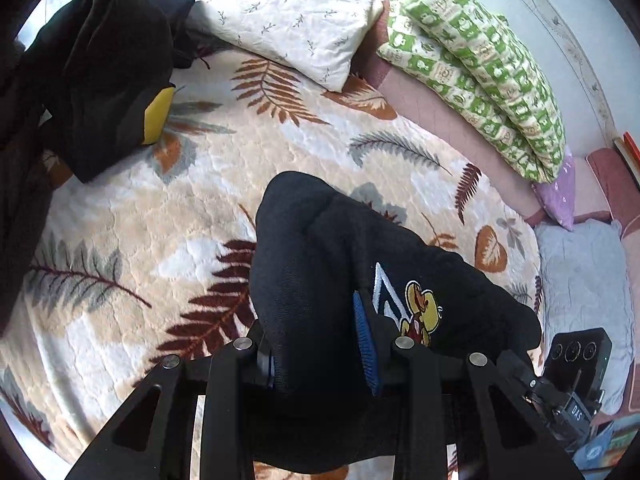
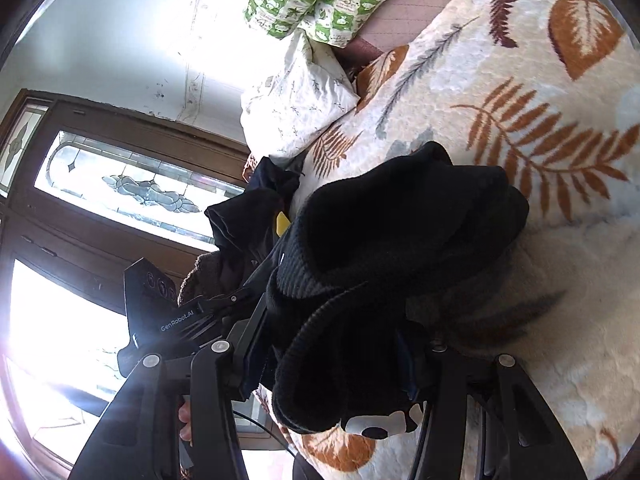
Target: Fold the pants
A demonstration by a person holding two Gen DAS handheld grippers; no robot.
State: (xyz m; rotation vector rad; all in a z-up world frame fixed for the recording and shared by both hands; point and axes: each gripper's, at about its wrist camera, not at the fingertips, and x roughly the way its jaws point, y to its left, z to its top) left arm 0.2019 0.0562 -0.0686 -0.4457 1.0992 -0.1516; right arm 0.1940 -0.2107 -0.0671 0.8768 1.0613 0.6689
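The black pants [image 1: 328,264] with a yellow cartoon patch [image 1: 420,312] are bunched and held above the leaf-patterned bed blanket [image 1: 192,208]. My left gripper [image 1: 320,352] is shut on the pants, its blue pads pressing the thick fabric. In the right wrist view the same black pants [image 2: 400,232] show a ribbed waistband [image 2: 304,344]. My right gripper [image 2: 336,364] is shut on that bunched fabric. The other gripper's body [image 2: 160,312] shows at left, close by.
A pile of dark clothes with a yellow patch [image 1: 108,76] lies at the bed's far left. A white pillow [image 1: 288,20] and a green patterned quilt [image 1: 480,76] lie along the wall. A window [image 2: 120,188] is at left.
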